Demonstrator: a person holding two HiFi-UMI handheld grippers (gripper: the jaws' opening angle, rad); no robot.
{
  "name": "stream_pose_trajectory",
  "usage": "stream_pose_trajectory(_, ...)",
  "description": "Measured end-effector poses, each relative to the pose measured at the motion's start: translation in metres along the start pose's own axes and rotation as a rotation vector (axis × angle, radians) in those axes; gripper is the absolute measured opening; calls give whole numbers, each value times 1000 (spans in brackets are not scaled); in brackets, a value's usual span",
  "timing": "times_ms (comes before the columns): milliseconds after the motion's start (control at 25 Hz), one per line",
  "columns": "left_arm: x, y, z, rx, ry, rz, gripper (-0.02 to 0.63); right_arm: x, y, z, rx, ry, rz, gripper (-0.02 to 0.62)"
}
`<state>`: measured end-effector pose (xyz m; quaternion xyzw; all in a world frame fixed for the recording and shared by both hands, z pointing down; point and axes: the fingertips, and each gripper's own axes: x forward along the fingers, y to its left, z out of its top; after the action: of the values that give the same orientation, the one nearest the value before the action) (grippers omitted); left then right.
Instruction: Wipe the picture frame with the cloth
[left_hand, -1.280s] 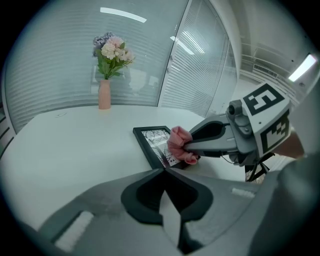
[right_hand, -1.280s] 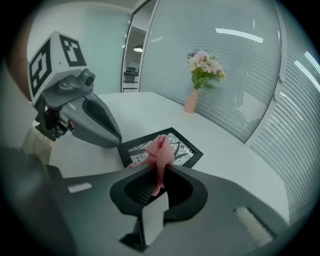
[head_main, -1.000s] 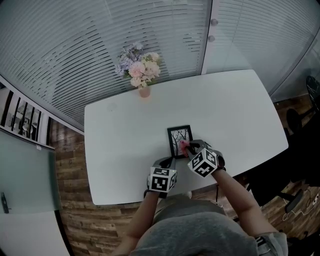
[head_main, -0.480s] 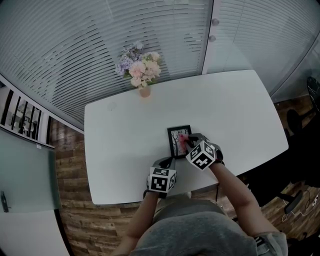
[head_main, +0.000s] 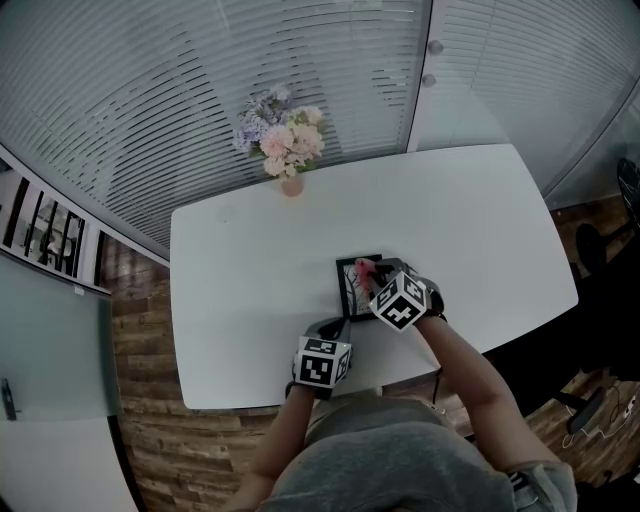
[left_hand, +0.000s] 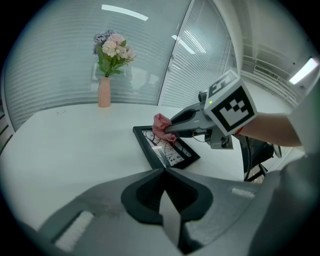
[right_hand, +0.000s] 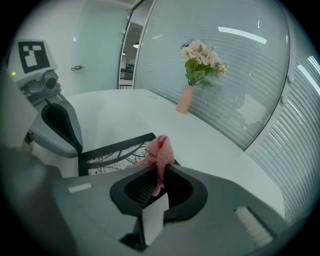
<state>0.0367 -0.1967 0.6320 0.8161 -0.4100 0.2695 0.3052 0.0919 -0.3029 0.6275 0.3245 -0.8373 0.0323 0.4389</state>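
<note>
Right gripper (right_hand: 160, 172) pinches the pink cloth (right_hand: 161, 149), dabbing it on the picture frame (left_hand: 167, 152), which lies flat on the white table (head_main: 240, 290) (near the front edge). Left gripper (left_hand: 164, 175), jaws pressed together and empty, waits just beside the frame.

Grey shirt (head_main: 390, 465); black-white marker cube (head_main: 322, 362) on each tool (left_hand: 164, 171).

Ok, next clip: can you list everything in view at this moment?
table: one, white, mid-scene
picture frame: one, black, flat on the table's near side
cloth: one, pink, on the frame
vase: one, pink, table's far edge
flowers: one bunch, pastel, in the vase
left hand-held gripper: one, grey, shut and empty, by the frame's near corner
right hand-held gripper: one, grey, shut on the cloth
</note>
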Motion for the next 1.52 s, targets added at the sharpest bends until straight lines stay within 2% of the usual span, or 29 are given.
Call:
stream_pose_trajectory(400, 0, 1, 0, -7, 8, 6, 5, 9, -9, 7, -16, -8, 6, 43)
stream_pose_trajectory(800, 1, 1, 0, -26, 9, 21, 5, 4, -10, 7, 22, -36, 29, 43)
stream_pose_trajectory(1200, 0, 3, -1, -50, 11, 43, 5, -36, 6, 10, 156, -152, 53, 43)
stream_pose_trajectory(1520, -4, -6, 22, -22, -75, 90, 5, -77, 20, -2, 220, -234, 47, 43)
